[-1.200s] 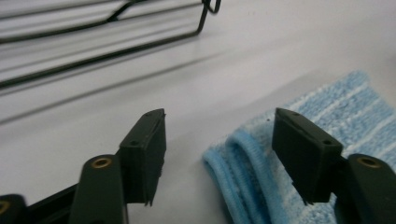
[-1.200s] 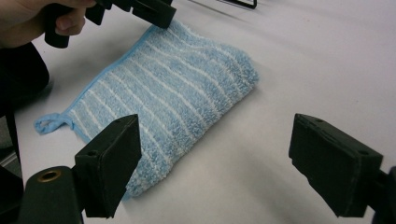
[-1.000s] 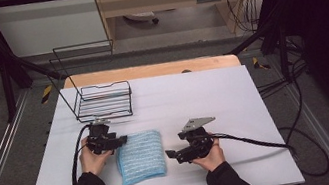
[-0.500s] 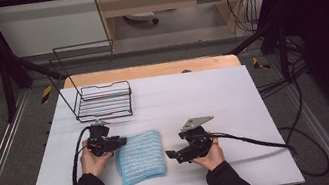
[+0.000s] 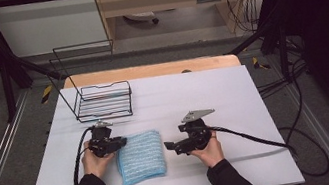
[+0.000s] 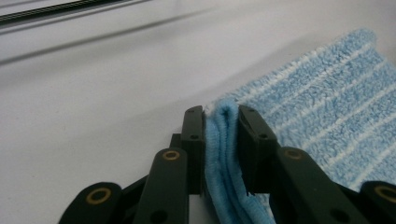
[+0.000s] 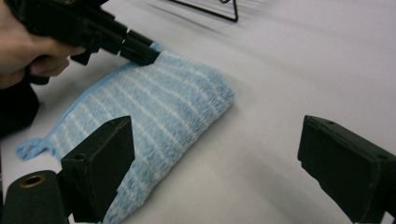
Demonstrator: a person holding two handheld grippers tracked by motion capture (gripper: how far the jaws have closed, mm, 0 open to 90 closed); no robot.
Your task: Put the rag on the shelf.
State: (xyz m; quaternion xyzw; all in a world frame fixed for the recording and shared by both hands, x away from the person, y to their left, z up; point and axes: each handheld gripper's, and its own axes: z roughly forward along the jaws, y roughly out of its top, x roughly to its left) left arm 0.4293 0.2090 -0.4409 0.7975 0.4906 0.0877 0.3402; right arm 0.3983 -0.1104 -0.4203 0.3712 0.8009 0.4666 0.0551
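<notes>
Left gripper (image 6: 222, 122) clamped on the bunched edge of the blue cloth (image 5: 140, 156), jaws just closed onto it. Right gripper (image 7: 217, 163) spread wide, nothing between, poised just beside the cloth's opposite edge. One cloth, folded, white-striped, flat on the white table (image 5: 233, 91) between both hands. One wire rack (image 5: 102, 101) behind, well apart. Two grippers, two trailing cables. No readable writing or labels anywhere.

Cloth (image 5: 140, 156) on table (image 5: 233, 91); wire rack (image 5: 103, 101) behind.
</notes>
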